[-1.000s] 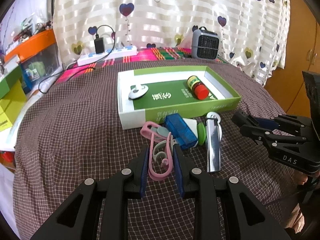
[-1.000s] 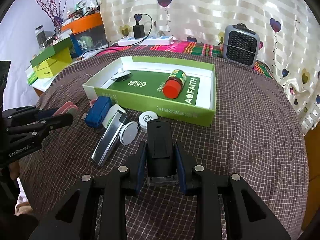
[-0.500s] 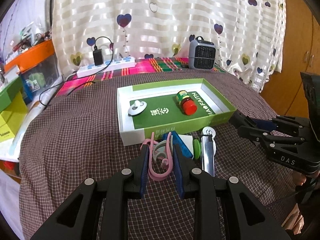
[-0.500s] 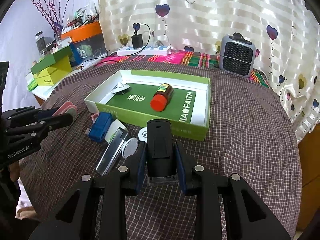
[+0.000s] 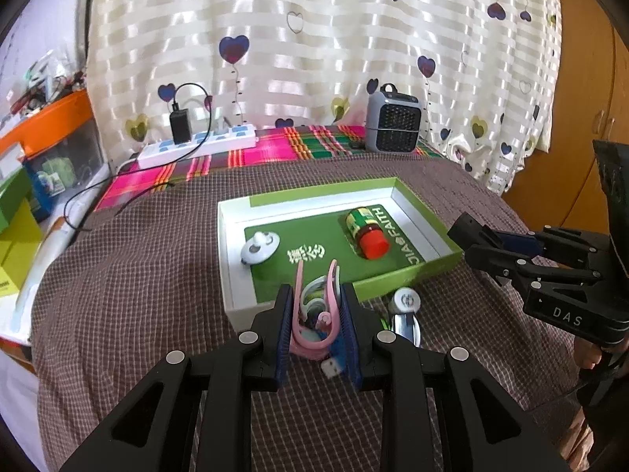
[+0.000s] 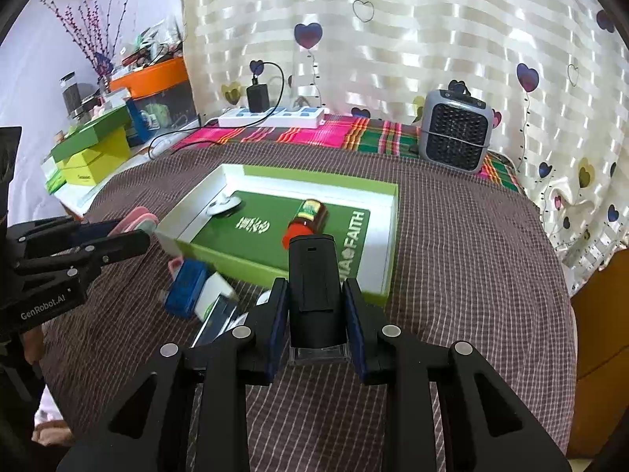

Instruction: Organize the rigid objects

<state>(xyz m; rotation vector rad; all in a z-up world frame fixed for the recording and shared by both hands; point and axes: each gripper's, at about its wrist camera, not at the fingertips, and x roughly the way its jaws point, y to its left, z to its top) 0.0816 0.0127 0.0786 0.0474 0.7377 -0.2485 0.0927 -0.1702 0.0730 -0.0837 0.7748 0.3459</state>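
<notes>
Holding both loads above the cloth: your left gripper (image 5: 316, 326) clamps the pink clip (image 5: 314, 314); your right gripper (image 6: 314, 314) clamps the black block (image 6: 313, 275), long axis forward. Green tray (image 6: 387, 259) lies just ahead of both; your left is nearer its near wall.

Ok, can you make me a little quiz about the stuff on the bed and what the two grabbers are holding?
1. True or false: the right gripper is shut on a black block.
2. What does the left gripper hold? A) blue USB stick B) pink clip C) red-capped bottle
3. Fill in: the red-capped bottle lies on its side inside the green ____, along with a white knob.

Key: 1 true; 2 B; 3 box.
</notes>
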